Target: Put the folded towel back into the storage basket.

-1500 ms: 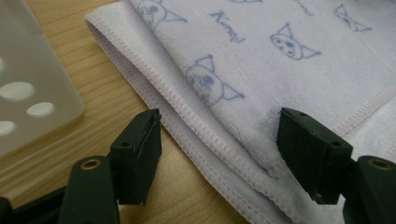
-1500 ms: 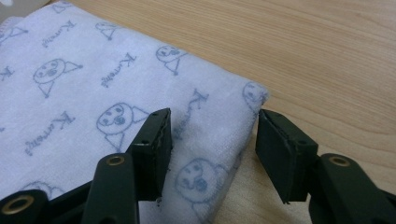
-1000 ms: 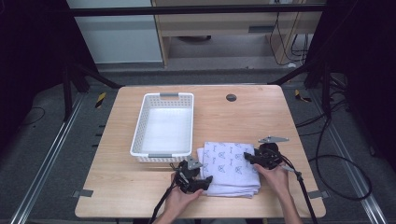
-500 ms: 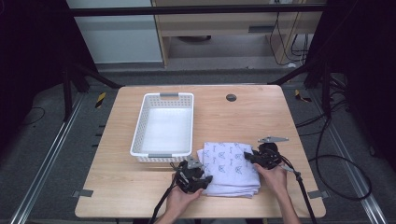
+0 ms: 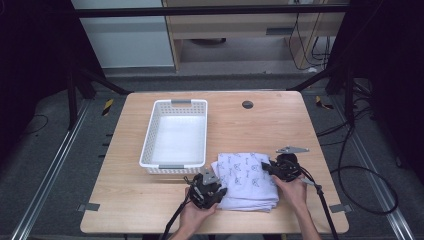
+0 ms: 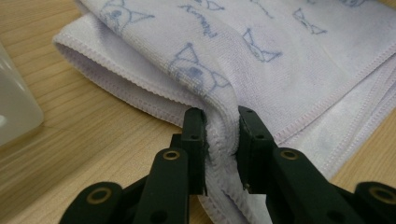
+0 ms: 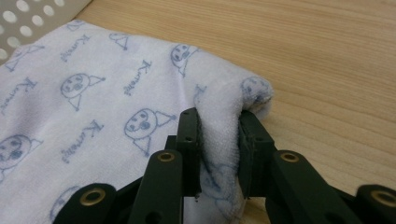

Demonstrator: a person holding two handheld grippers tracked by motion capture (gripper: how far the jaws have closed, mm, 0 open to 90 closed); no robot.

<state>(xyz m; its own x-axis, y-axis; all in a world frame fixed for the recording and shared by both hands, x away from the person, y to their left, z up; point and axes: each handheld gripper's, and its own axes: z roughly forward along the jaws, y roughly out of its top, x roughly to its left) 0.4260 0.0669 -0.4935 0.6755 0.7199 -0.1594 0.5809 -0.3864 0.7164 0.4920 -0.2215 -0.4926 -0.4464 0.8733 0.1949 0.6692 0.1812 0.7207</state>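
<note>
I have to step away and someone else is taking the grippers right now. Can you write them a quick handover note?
Left gripper: jaws have just closed, shut on the near-left edge of the folded towel.
Right gripper: jaws also just closed, pinching the towel's right edge.
Towel: lies folded on the wooden table, just right of the white basket's near corner.
Done: both grips are set; the towel is not yet lifted.
Left: probably lift it with both grippers and place it in the basket.

Wooden table [image 5: 260,120] on dark grey floor [image 5: 55,165]
</note>
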